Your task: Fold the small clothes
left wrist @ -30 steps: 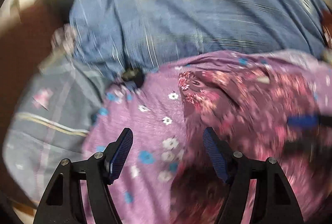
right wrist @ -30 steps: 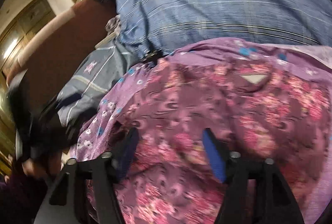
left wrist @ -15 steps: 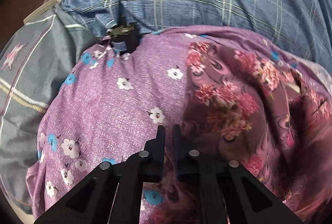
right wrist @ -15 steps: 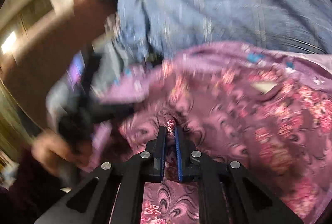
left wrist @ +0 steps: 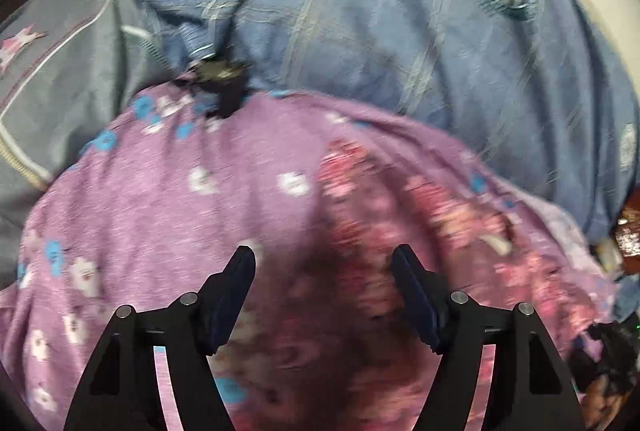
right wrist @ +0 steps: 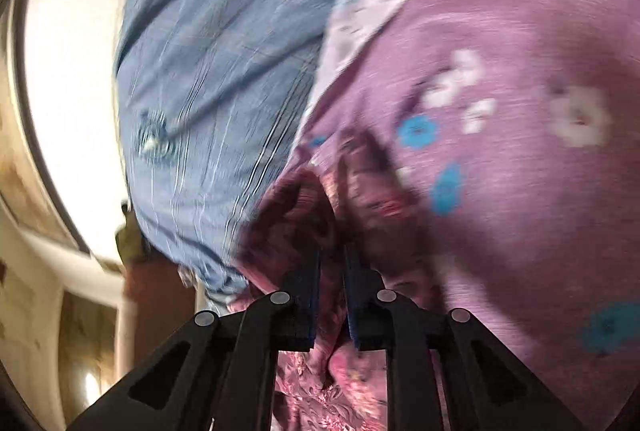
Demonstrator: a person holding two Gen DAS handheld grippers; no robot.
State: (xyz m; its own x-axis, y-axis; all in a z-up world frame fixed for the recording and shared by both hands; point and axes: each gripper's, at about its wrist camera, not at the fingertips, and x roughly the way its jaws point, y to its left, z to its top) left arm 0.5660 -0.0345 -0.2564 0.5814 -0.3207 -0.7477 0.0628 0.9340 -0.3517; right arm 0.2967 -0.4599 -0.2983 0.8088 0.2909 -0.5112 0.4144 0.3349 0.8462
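A dark maroon floral garment (left wrist: 372,231) lies on a purple flowered sheet (left wrist: 168,199). My left gripper (left wrist: 324,271) is open and empty just above the garment, which is blurred under it. My right gripper (right wrist: 331,263) is shut on a bunched fold of the maroon floral garment (right wrist: 320,207) and holds it up, with the purple sheet (right wrist: 520,171) to its right. The right wrist view is tilted and blurred.
A blue checked pillow (left wrist: 380,15) lies behind the purple sheet; it also shows in the right wrist view (right wrist: 208,79). A grey striped cloth (left wrist: 60,71) lies at left. A small black object (left wrist: 220,79) sits at the sheet's far edge.
My left gripper was shut on the garment half a second ago and has opened and let it go. My right gripper stays shut on the garment and has swung round with it.
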